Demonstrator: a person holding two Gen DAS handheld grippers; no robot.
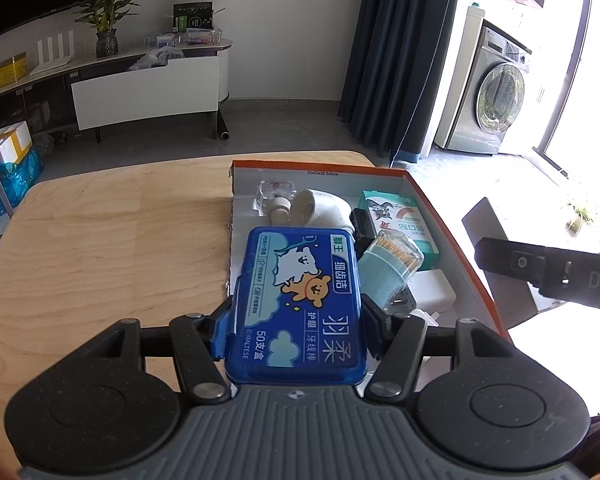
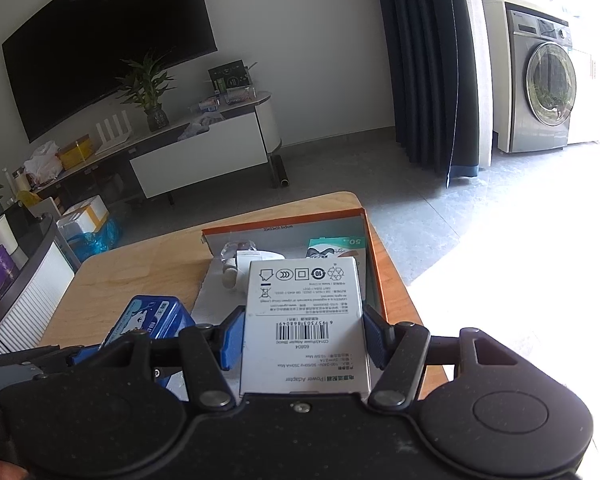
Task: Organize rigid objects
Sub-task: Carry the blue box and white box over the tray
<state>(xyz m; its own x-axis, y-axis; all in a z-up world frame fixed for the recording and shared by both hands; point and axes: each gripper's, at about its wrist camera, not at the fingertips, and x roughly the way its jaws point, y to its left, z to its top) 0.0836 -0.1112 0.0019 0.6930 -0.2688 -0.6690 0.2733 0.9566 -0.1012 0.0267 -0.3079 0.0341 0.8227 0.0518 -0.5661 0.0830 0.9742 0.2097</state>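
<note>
My left gripper (image 1: pixel 296 330) is shut on a blue floss-pick box (image 1: pixel 300 280) with a cartoon bear label. It holds the box over the left wall of an open orange-rimmed carton (image 1: pixel 452 232). In the right wrist view my right gripper (image 2: pixel 305 338) is shut on a white power adapter box (image 2: pixel 304 292), barcode side up, above the same carton (image 2: pixel 374 264). The blue box (image 2: pixel 148 318) shows there at lower left. The carton holds a toothpick jar (image 1: pixel 392 260), a green-white plaster box (image 1: pixel 396 216), a white cylinder (image 1: pixel 320 208), a clear bottle (image 1: pixel 276 196) and a white block (image 1: pixel 432 288).
The carton sits at the right end of a light wooden table (image 1: pixel 120 220). A black part of the right tool (image 1: pixel 540 268) reaches in beside the carton's right wall. Beyond the table are a TV stand (image 2: pixel 204 148), a dark curtain (image 1: pixel 404 60) and a washing machine (image 2: pixel 540 84).
</note>
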